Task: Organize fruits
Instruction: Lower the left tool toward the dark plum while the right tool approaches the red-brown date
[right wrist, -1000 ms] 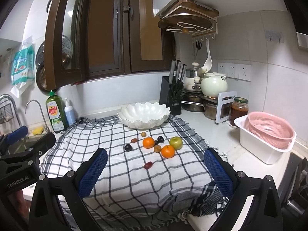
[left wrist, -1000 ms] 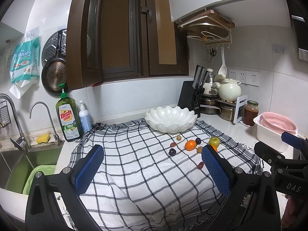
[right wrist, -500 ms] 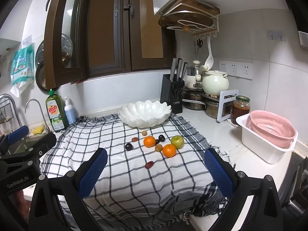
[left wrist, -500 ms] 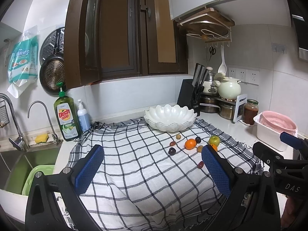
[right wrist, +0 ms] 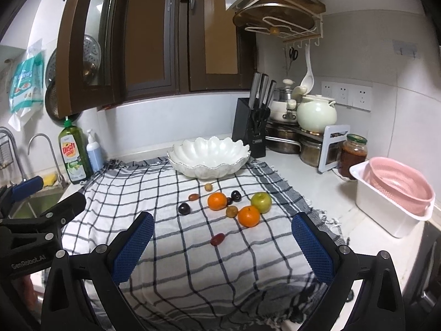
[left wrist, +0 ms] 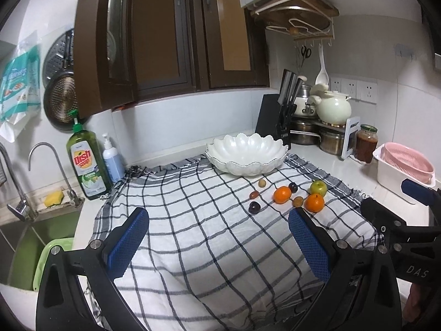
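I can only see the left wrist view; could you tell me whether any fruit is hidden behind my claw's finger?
Observer: Yes. The right wrist view shows a small red fruit lying alone on the checked cloth, nearer to us than the closest orange.
Operator: Thank you. Is the right claw holding anything?
Observer: No. The right claw is open, and nothing sits between its fingers.

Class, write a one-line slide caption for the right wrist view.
Open right gripper above a checked cloth with loose fruit, empty white bowl behind.
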### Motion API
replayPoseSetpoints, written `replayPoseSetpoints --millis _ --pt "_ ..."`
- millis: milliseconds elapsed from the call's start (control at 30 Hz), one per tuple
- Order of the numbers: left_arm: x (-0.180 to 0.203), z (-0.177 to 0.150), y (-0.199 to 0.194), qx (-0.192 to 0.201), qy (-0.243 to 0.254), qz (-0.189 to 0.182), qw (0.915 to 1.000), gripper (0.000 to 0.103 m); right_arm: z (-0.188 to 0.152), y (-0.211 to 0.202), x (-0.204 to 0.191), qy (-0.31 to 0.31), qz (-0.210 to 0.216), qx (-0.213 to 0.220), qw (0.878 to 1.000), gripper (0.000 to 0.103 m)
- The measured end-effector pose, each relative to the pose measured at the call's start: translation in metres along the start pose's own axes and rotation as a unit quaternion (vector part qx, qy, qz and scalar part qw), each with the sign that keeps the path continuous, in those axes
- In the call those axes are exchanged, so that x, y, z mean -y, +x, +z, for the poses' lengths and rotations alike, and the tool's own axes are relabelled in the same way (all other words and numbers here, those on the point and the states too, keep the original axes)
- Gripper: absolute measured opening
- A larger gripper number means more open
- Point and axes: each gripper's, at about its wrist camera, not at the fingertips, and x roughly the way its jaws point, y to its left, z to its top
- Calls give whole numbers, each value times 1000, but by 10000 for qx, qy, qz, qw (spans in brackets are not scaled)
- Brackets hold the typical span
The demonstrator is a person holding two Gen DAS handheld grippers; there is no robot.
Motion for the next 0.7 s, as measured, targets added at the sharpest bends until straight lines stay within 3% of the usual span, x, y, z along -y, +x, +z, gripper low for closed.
replayPoseSetpoints --millis 367,700 --pt "-6 10 67 -314 347 -410 9981 88 -2 62 -9 117 -118 -399 9991 84" --pt "1 13 132 -652 819 -893 9905 78 -10 113 -17 214 -191 -959 9950 65"
